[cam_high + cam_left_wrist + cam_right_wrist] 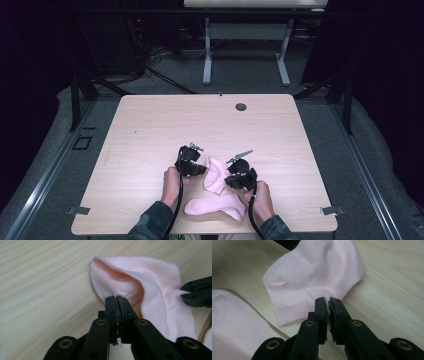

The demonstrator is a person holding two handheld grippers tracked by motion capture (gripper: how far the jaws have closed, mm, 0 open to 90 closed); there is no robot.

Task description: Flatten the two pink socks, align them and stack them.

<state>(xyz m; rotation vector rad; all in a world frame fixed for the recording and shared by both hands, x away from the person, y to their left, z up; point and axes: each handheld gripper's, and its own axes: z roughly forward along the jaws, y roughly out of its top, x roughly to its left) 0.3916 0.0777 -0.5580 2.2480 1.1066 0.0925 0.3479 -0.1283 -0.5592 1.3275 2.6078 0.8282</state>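
Note:
A small pink sock (215, 175) lies on the wooden table (150, 125) between my two grippers. My left gripper (204, 169) comes at it from the left. In the left gripper view its jaws (116, 298) are shut on the sock's (150, 282) near edge. My right gripper (228, 180) comes from the right, and in the right gripper view (327, 300) it pinches the edge of the same sock (312, 277). A second pink sock (215, 206) lies flat nearer the front edge, beside my right hand; it is also in the right gripper view (232, 322).
A round cable hole (241, 106) sits near the table's far edge. Beyond the table stands another white-legged table (245, 30) on grey floor. Dark frame posts (75, 95) flank the left and right sides.

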